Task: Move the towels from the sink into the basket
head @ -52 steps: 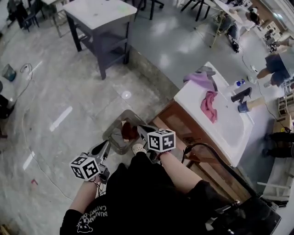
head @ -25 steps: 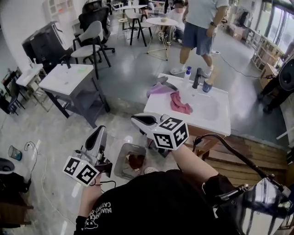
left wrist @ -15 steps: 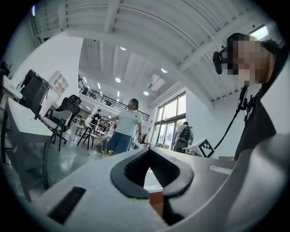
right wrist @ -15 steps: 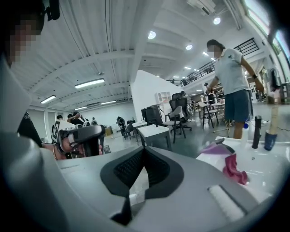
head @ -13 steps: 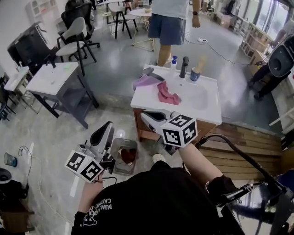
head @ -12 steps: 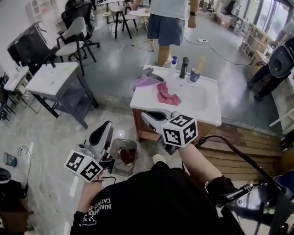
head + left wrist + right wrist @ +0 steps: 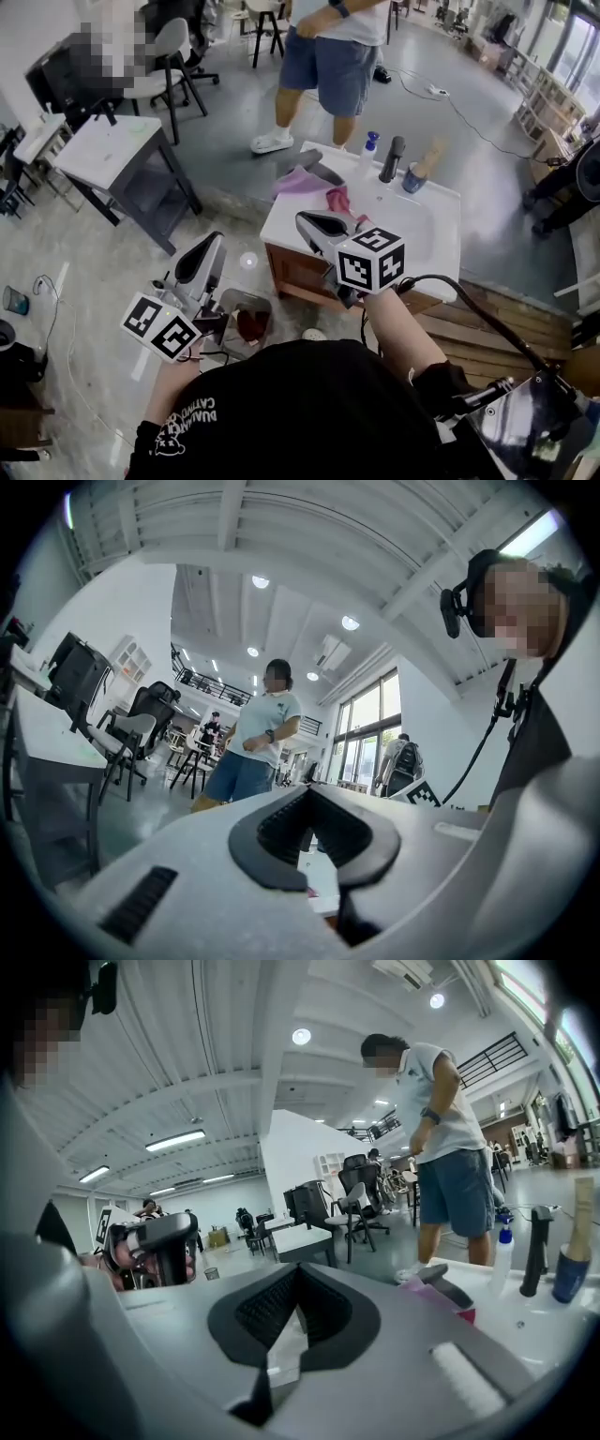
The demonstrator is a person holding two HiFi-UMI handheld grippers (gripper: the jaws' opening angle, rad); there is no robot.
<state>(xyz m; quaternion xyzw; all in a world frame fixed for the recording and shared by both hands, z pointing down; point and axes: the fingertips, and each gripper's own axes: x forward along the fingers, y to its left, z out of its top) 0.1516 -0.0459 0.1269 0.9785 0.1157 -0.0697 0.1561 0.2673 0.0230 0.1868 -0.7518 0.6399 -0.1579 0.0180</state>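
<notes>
A lilac towel (image 7: 300,181) and a pink towel (image 7: 337,200) lie on the left rim of the white sink (image 7: 427,230). A grey object (image 7: 317,168) rests on the lilac one. The small basket (image 7: 228,307) stands on the floor left of the sink cabinet, with a dark red towel (image 7: 249,325) in it. My right gripper (image 7: 307,222) is shut and empty, hovering at the sink's front left edge near the pink towel (image 7: 461,1314). My left gripper (image 7: 207,247) is shut and empty, held above the basket. In their own views, the left gripper (image 7: 308,802) and right gripper (image 7: 295,1279) hold nothing.
A person in blue shorts (image 7: 341,58) stands just behind the sink. A spray bottle (image 7: 367,151), a black faucet (image 7: 392,157) and a cup with a brush (image 7: 413,177) line its back rim. A grey table (image 7: 105,150) is at left, a wooden platform (image 7: 525,314) at right.
The view has drawn closer to the sink. My right gripper now reaches the sink's front left edge by the pink towel. The standing person has stepped up to the sink's back.
</notes>
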